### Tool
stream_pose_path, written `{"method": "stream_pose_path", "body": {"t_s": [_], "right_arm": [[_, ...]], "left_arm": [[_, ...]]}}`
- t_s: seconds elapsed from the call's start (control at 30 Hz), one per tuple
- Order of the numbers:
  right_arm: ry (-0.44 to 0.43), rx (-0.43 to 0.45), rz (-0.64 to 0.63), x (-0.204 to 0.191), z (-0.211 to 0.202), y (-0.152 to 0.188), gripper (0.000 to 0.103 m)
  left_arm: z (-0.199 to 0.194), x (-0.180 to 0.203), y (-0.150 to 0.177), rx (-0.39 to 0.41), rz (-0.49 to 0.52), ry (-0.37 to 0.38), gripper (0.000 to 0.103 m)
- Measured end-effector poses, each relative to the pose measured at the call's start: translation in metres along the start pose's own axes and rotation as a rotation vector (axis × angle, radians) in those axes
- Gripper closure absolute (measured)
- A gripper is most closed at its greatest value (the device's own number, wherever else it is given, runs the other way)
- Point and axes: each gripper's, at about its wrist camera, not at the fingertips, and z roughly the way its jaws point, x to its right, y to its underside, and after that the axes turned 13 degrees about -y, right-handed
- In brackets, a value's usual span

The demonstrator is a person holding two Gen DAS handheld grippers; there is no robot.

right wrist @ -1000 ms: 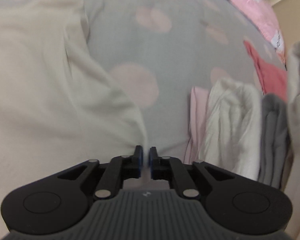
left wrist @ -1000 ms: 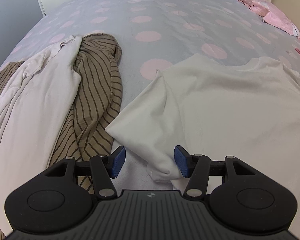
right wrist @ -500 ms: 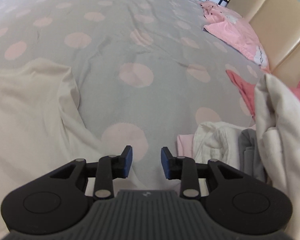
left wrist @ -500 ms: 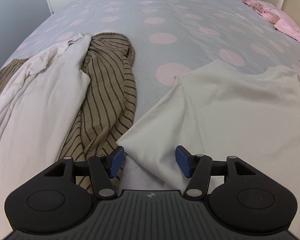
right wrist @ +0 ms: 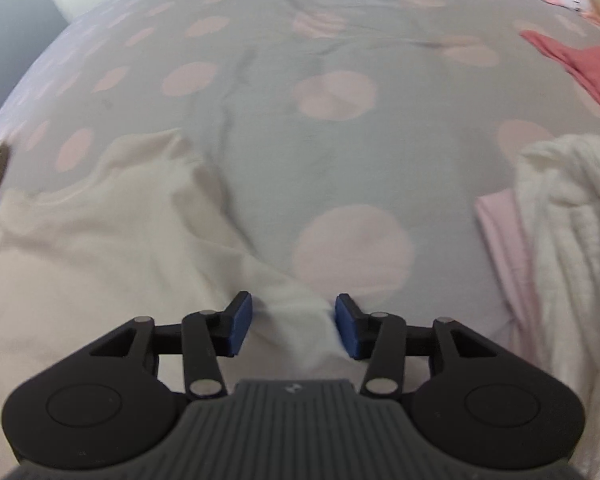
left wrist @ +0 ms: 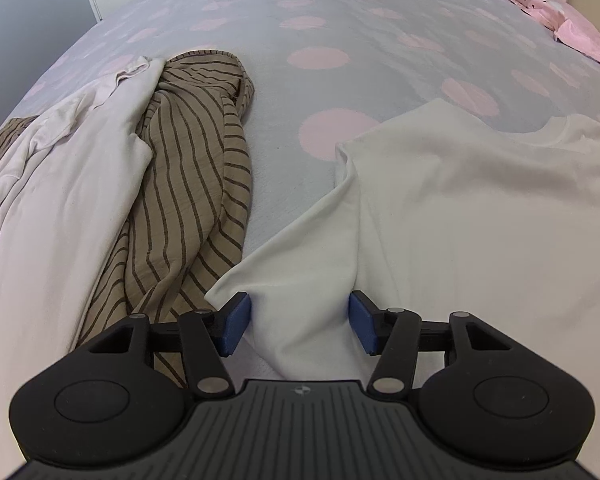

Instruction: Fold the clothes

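A white T-shirt (left wrist: 480, 220) lies spread flat on the dotted grey bed cover (left wrist: 340, 12). Its left sleeve runs down between the blue pads of my left gripper (left wrist: 300, 320), whose jaws are closing a little but stand clear of the cloth. In the right wrist view the same T-shirt (right wrist: 100, 248) fills the lower left. Its right sleeve end bunches between the pads of my right gripper (right wrist: 293, 322), whose jaws are opening and do not press on it.
A brown striped garment (left wrist: 192, 184) and a pale garment (left wrist: 60, 200) lie heaped left of the T-shirt. A white knit (right wrist: 572, 216) on a folded pink piece (right wrist: 504, 232) sits at the right, with a red garment (right wrist: 580, 64) behind. Pink clothes (left wrist: 572, 28) lie far back.
The right gripper went from shut to open and swung left, now straddling the sleeve end. The left gripper sank closer over the left sleeve, which now lies between its pads.
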Motion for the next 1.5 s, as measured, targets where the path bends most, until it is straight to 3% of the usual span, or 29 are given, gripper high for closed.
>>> {"method": "stream_pose_path", "body": {"t_s": [0.13,0.2,0.27,0.33,0.37,0.4,0.47,0.53,0.6,0.67,0.73,0.83,0.97,1.17,1.3,1.4,1.47,1.5], "right_arm": [[-0.018,-0.061,-0.056,-0.017,0.004,0.002,0.059],[0.009,-0.080,-0.073,-0.018,0.006,0.001,0.083],[0.035,-0.091,-0.072,-0.017,0.004,-0.004,0.091],[0.118,-0.079,-0.055,-0.017,-0.006,-0.011,0.093],[0.222,-0.061,-0.102,-0.020,-0.010,-0.014,0.101],[0.308,-0.043,-0.142,-0.022,-0.014,-0.017,0.102],[0.379,-0.017,-0.162,-0.016,-0.021,-0.020,0.102],[0.359,-0.015,-0.076,-0.003,-0.024,-0.022,0.103],[0.403,-0.022,-0.088,-0.002,-0.022,-0.020,0.103],[0.431,-0.027,-0.099,-0.002,-0.021,-0.016,0.098],[0.413,-0.028,-0.084,0.000,-0.024,-0.012,0.098],[0.411,-0.033,-0.121,-0.006,-0.029,-0.008,0.098],[0.406,-0.032,-0.157,-0.011,-0.032,-0.004,0.096],[0.406,-0.066,-0.200,-0.012,-0.028,0.010,0.080],[0.412,-0.072,-0.214,-0.011,-0.034,0.015,0.080],[0.396,-0.058,-0.212,-0.011,-0.041,0.017,0.075],[0.388,-0.054,-0.217,-0.012,-0.045,0.019,0.074],[0.383,-0.053,-0.220,-0.012,-0.047,0.019,0.074]], "left_arm": [[0.001,-0.001,-0.001,-0.002,-0.002,0.005,0.050],[0.001,-0.001,-0.001,-0.002,0.002,0.003,0.050],[0.001,-0.001,-0.001,-0.001,0.004,0.003,0.050],[0.002,-0.001,-0.001,-0.002,0.007,0.004,0.050],[0.002,-0.001,-0.001,-0.002,0.009,0.003,0.050],[0.001,-0.001,-0.001,-0.003,0.010,0.001,0.050],[0.001,0.000,-0.002,-0.007,0.010,-0.003,0.052],[-0.001,0.000,-0.002,-0.006,0.015,0.001,0.055],[-0.002,0.000,-0.002,-0.003,0.021,0.007,0.063],[-0.005,-0.001,-0.003,0.004,0.032,0.016,0.087],[-0.013,0.000,-0.004,0.026,0.036,0.022,0.096],[-0.030,0.006,-0.010,0.079,0.068,-0.032,0.098],[-0.039,0.005,-0.015,0.103,0.075,-0.080,0.097],[-0.045,-0.022,-0.020,0.081,-0.044,-0.056,0.091],[-0.042,-0.025,-0.017,0.029,-0.101,-0.029,0.091],[-0.036,-0.025,-0.009,-0.038,-0.118,-0.042,0.078],[-0.031,-0.027,-0.001,-0.070,-0.150,-0.046,0.057],[-0.027,-0.029,0.003,-0.095,-0.172,-0.036,0.056]]}}
